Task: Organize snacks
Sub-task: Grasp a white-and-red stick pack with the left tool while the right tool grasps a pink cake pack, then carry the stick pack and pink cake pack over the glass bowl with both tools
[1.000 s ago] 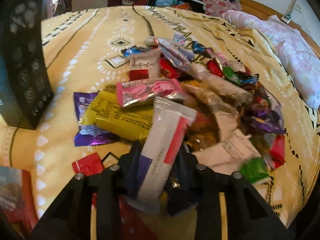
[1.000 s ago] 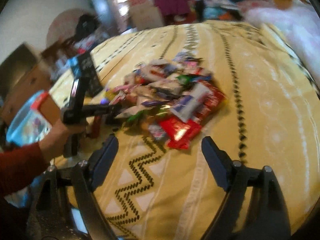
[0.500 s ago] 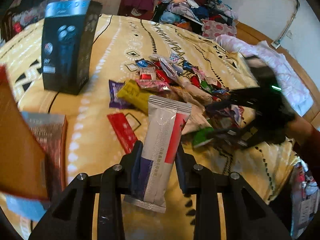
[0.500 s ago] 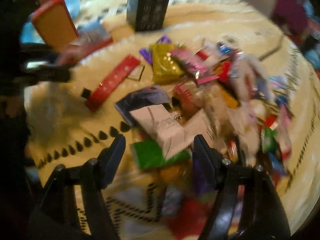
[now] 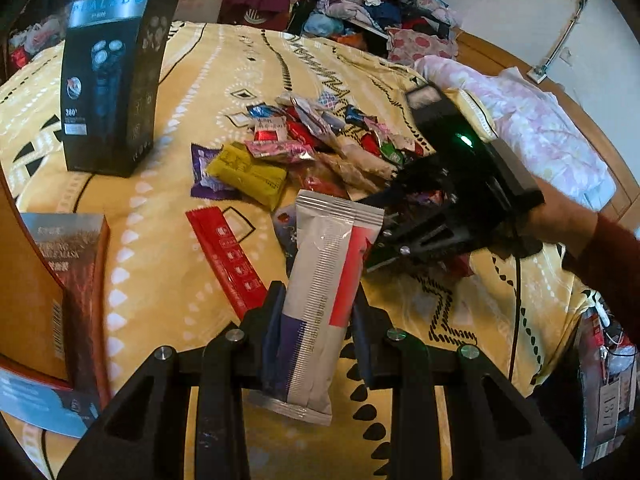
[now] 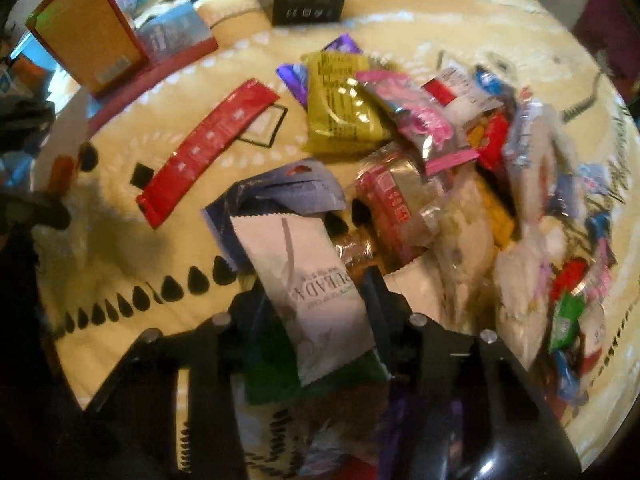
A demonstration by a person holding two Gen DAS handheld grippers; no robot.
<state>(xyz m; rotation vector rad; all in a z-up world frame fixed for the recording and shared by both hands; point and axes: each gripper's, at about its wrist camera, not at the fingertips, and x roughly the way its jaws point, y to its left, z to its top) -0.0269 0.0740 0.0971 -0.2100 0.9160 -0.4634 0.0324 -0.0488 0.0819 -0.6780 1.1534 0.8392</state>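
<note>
While tilted down over the bedspread (image 5: 160,220), clamps the left gripper (image 5: 318,294) on a sachet (image 5: 324,280), white with red and purple panels. Presses both pads on its long edges low down, top end jutting out ahead of the fingertips, bottom seal hanging back toward the camera. Leaves a red stick (image 5: 232,264) flat on the cloth just ahead and left of the fingers, a yellow pack (image 5: 248,172) farther ahead, a black box (image 5: 112,92) upright well beyond on the left.

Reaches in from ahead and right with a hand (image 5: 560,216) in a dark red sleeve (image 5: 608,256), wrist bent, nose dipped into the near edge of the pile (image 5: 332,148).

Points the right gripper (image 6: 314,284) steeply downward there. Has the jaws just closing, now pinched on a white packet (image 6: 308,280) across its middle, fingers flanking both sides, packet slanting up and left ahead of the tips. Shows a green packet (image 6: 272,364) beneath it, close to the fingers. Keeps the rest of the heap ahead and to the right, blurred in this view.
</note>
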